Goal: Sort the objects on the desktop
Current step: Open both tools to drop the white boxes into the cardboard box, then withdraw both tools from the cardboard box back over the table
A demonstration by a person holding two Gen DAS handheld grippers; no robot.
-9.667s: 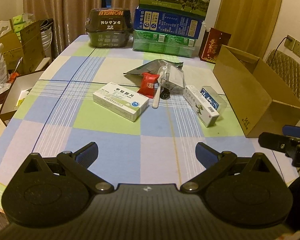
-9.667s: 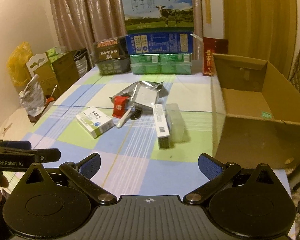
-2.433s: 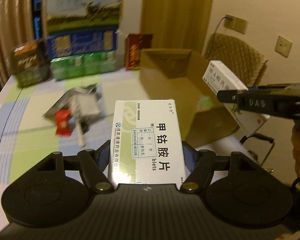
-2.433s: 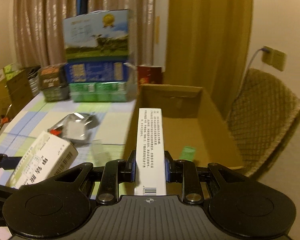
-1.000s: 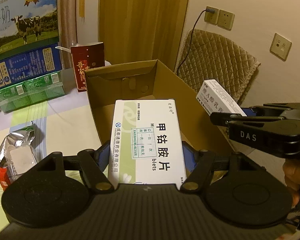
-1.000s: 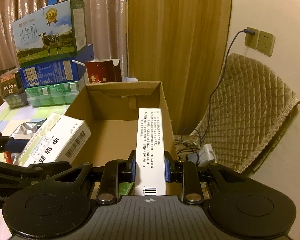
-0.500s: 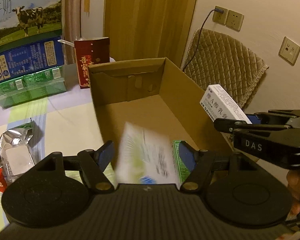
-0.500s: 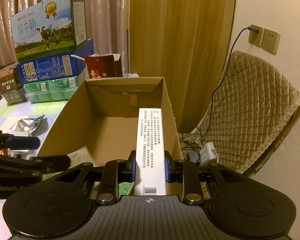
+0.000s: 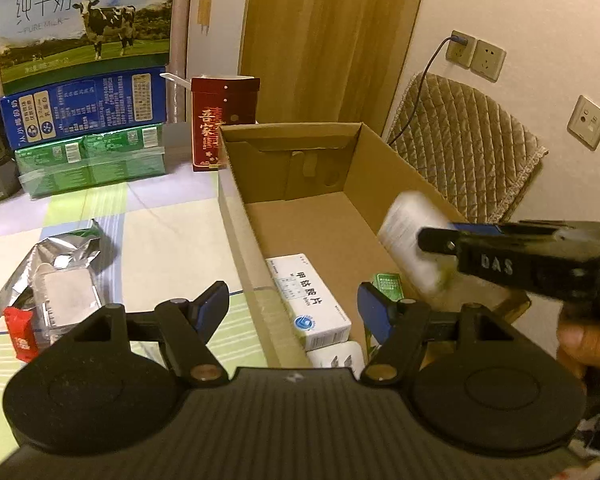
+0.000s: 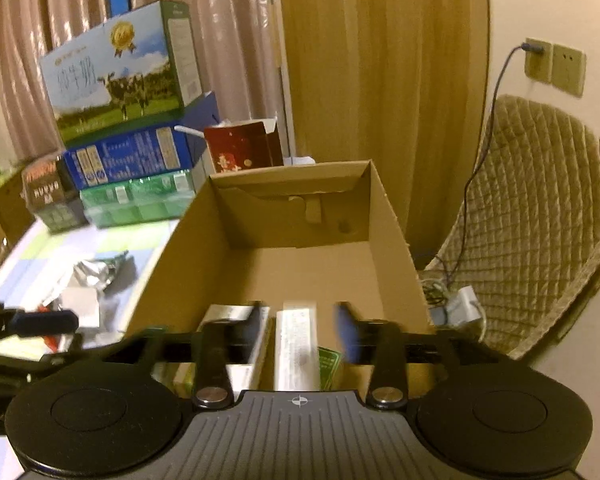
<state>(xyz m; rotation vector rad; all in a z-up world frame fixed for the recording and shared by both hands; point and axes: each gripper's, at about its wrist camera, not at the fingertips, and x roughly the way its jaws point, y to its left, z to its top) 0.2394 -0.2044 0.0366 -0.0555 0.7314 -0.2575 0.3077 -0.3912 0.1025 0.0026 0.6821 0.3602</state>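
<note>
My left gripper (image 9: 292, 310) stands open and empty over the near end of the open cardboard box (image 9: 292, 152). The wide white medicine box (image 9: 308, 300) lies on the box floor beside a small green packet (image 9: 386, 284). My right gripper (image 10: 300, 330) hangs over the same cardboard box (image 10: 300, 208) with its jaws opening. The narrow white medicine box (image 10: 298, 344) is blurred between the fingers with gaps on both sides. In the left wrist view it is a white blur (image 9: 412, 240) at the right gripper's tip.
On the checked tablecloth left of the cardboard box lie a foil pouch (image 9: 60, 256), a clear plastic case (image 9: 66, 300) and a red sachet (image 9: 20, 332). Stacked milk cartons (image 9: 84, 20) and a red carton (image 9: 220, 120) stand behind. A quilted chair (image 9: 460, 152) is on the right.
The wide white box has dropped out of my left gripper into the cardboard box. My right gripper's jaws have spread, and the narrow box is slipping down from between them.
</note>
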